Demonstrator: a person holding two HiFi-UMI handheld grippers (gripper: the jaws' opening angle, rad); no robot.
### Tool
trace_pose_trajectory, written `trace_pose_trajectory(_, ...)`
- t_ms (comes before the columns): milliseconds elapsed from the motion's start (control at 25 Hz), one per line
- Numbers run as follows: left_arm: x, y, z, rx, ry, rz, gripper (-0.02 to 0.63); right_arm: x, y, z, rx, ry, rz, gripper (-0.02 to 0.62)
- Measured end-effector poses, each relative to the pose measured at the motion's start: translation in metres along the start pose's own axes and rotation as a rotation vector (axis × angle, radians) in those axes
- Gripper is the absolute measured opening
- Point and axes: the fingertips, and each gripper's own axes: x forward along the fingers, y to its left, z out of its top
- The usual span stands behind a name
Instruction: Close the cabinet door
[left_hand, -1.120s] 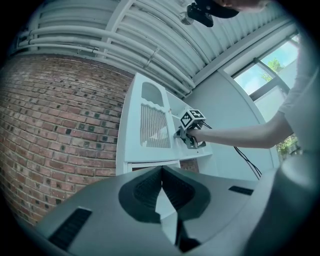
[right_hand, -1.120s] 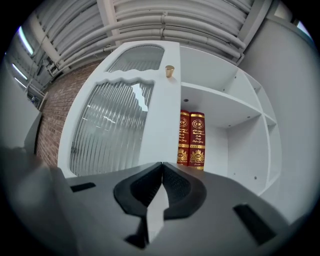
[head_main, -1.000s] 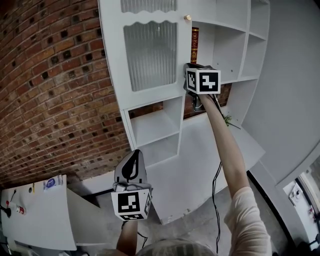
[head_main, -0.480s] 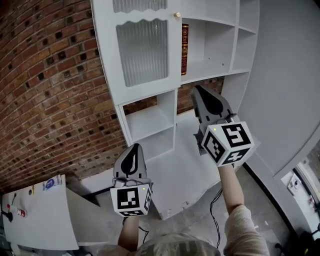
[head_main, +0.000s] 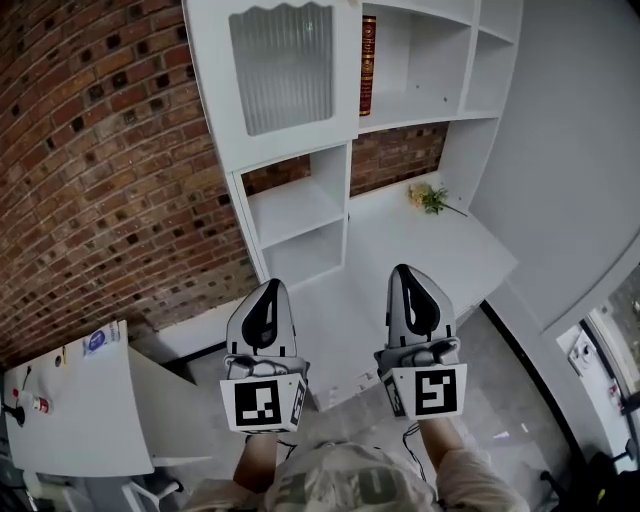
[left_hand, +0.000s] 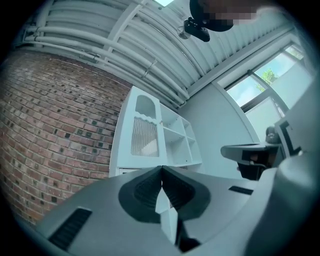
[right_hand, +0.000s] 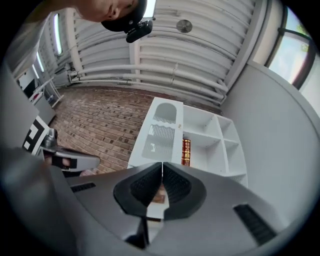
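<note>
Door (head_main: 290, 65) sits shut on the cabinet (head_main: 300, 215). Left gripper (head_main: 268, 290) and right gripper (head_main: 407, 273) have fingers pressed together, empty.

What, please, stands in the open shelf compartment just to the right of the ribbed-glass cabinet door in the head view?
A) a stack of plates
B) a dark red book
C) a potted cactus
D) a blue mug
B: a dark red book stands upright right beside the cabinet door.
</note>
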Motion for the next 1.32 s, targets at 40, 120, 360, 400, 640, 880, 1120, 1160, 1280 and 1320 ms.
trace_pose_trajectory(40,-0.006,-0.003,-0.003,0.001,0.010,-0.001,0.012,-0.011,0.003,-0.010,0.022,0.023,0.000,0.018)
trace_pose_trajectory(120,-0.015,-0.012,-0.010,0.016,0.031,-0.008,0.012,-0.031,0.007,-0.029,0.070,0.061,-0.007,0.018)
trace_pose_trajectory(360,-0.026,-0.028,-0.021,-0.003,0.056,-0.037,0.012,-0.056,0.015,-0.064,0.118,0.171,-0.010,0.018)
trace_pose_trajectory(400,-0.026,-0.028,-0.021,-0.003,0.057,-0.037,0.012,-0.056,0.015,-0.065,0.135,0.177,-0.004,0.018)
trace_pose_trajectory(640,-0.026,-0.033,-0.018,-0.011,0.051,-0.042,0.012,-0.057,0.013,-0.062,0.143,0.175,0.004,0.018)
trace_pose_trajectory(880,-0.027,-0.039,-0.018,-0.015,0.055,-0.050,0.012,-0.060,0.004,-0.059,0.133,0.178,-0.009,0.018)
trace_pose_trajectory(1120,-0.027,-0.040,-0.019,-0.019,0.057,-0.049,0.012,-0.062,0.002,-0.058,0.113,0.184,-0.005,0.018)
trace_pose_trajectory(1160,-0.027,-0.039,-0.019,-0.020,0.058,-0.049,0.012,-0.061,0.002,-0.058,0.110,0.184,-0.003,0.018)
trace_pose_trajectory(1280,-0.027,-0.040,-0.020,-0.023,0.061,-0.050,0.012,-0.061,0.001,-0.056,0.105,0.181,-0.001,0.018)
trace_pose_trajectory(1320,-0.027,-0.041,-0.020,-0.024,0.061,-0.050,0.012,-0.061,0.001,-0.056,0.104,0.180,-0.001,0.018)
